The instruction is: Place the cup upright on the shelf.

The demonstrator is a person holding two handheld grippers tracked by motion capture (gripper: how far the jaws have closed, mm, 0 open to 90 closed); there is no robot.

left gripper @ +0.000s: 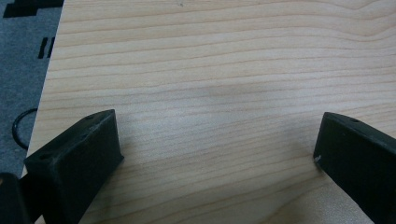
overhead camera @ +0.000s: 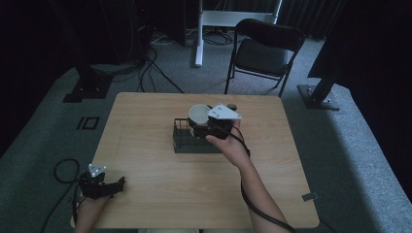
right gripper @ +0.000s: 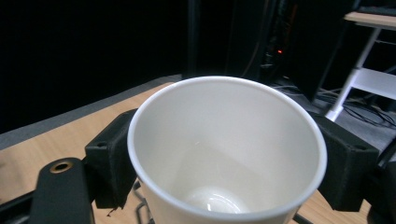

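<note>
Left gripper [overhead camera: 119, 184] at near-left table [overhead camera: 145, 194] corner, jaws wide apart w/ bare wood between, holding nothing. Further right, wire rack [overhead camera: 187, 138] sits mid-table, just under right gripper [right gripper: 226, 154]; its contents hard to make out in dim high view. Right gripper's jaws clamp a white paper cup [right gripper: 226, 144] from both sides, cup upright, mouth open, inside empty. Cup's base cut off at frame bottom; can't tell if it touches the rack.
</note>
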